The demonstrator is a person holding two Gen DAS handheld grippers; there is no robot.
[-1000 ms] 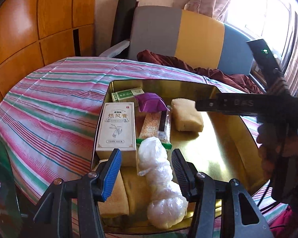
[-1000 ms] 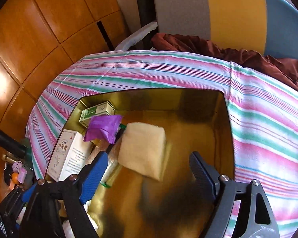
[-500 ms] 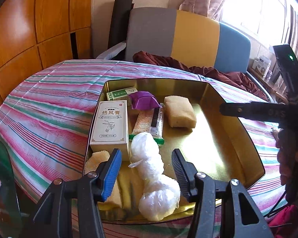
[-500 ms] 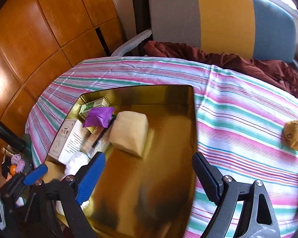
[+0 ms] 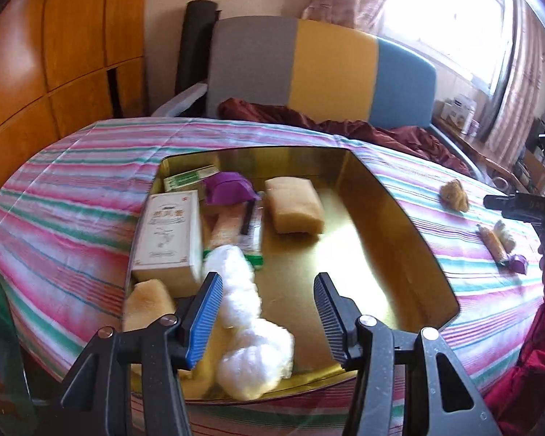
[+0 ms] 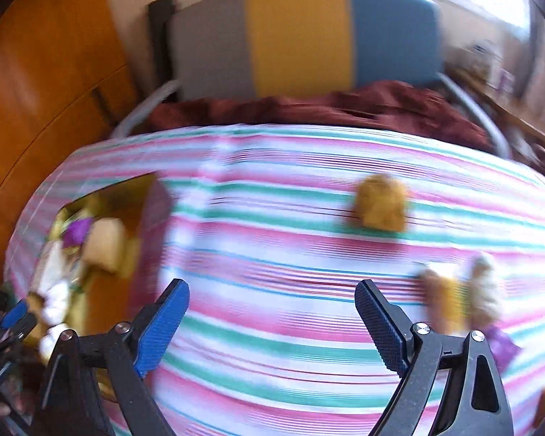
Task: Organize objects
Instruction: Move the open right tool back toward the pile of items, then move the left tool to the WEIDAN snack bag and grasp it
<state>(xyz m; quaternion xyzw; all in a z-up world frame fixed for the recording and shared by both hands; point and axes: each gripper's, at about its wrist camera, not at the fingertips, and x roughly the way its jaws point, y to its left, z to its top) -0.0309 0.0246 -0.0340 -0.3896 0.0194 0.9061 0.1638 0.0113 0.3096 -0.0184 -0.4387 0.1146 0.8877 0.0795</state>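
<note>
The right gripper [image 6: 270, 321] swings over bare pink-and-green striped tablecloth [image 6: 272, 254], jaws opening wide around nothing, and the loose brownish-yellow crumpled lump [image 6: 381, 201] lies ahead and slightly right of them, compact, no clear long axis. It's the nearer hand; the left gripper [image 5: 267, 312] hovers part-open and empty above the gold metal tray [image 5: 428, 254]. A second ago the right gripper was over that tray.

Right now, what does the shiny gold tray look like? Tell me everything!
The gold tray is shiny like metal, with upright walls and cut-off corners. It sits flat on the striped tablecloth. Its left side is crowded: a white box, sponges, snack packets and a white plastic bundle. The right half is bare and gleams in the light.
</note>
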